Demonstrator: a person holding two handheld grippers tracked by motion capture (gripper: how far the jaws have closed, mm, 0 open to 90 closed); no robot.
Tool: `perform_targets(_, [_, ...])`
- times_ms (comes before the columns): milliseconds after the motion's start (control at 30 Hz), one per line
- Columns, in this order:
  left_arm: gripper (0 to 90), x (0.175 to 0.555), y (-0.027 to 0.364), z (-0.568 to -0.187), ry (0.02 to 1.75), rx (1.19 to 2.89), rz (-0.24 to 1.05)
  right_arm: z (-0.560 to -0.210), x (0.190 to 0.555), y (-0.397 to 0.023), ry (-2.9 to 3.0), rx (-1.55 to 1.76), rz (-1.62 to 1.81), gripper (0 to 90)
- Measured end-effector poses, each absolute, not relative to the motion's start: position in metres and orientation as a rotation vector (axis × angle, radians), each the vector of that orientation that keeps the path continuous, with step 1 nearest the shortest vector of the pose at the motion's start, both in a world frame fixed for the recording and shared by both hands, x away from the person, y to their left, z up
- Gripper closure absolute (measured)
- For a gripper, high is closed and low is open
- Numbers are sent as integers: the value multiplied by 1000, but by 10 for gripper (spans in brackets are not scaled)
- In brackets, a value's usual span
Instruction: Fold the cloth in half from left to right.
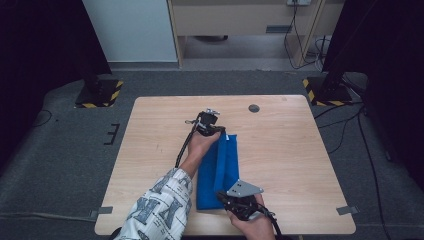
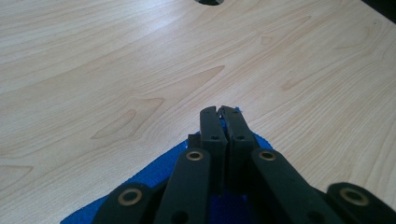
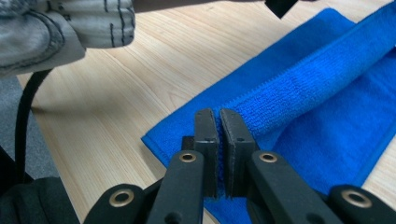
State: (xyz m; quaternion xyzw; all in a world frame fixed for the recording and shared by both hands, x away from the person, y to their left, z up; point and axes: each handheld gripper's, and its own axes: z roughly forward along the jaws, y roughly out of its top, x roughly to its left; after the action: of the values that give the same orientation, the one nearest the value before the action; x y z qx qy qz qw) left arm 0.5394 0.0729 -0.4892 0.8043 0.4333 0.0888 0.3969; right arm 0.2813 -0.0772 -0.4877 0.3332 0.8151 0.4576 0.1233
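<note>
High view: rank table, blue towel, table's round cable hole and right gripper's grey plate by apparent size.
1. Table
2. Blue towel
3. Grey plate, though it sits nearer the camera, so it looks bigger
4. Round cable hole

Blue towel [image 2: 154, 179] mostly hidden behind the black jaws in the left gripper view, so no telling whether its corner sits pinched between them. In the right gripper view, towel cut off at right and bottom edges, patterned sleeve [image 3: 60, 28] cropped at the top. Dark hole [image 2: 208, 2] in table [image 2: 116, 70] clipped by the top edge.
</note>
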Motion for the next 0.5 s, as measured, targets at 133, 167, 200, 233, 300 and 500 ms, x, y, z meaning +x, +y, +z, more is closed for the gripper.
perform_targets(133, [884, 541, 74, -490, 1106, 2033, 227, -490, 282, -79, 2377, 984, 1331, 863])
perform_targets(167, [884, 541, 74, -490, 1107, 2033, 227, -490, 282, -80, 2375, 987, 1330, 863])
perform_targets(200, [884, 541, 74, -490, 1109, 2030, 227, -490, 282, -81, 2374, 986, 1328, 862])
perform_targets(233, [884, 541, 74, -490, 1109, 2029, 229, -491, 282, -81, 2375, 986, 1323, 861])
perform_targets(300, [884, 542, 73, -492, 1110, 2031, 224, -492, 283, -84, 2380, 993, 1306, 860])
perform_targets(500, [883, 544, 72, -499, 1126, 2047, 217, -496, 282, -87, 2381, 1009, 1296, 861])
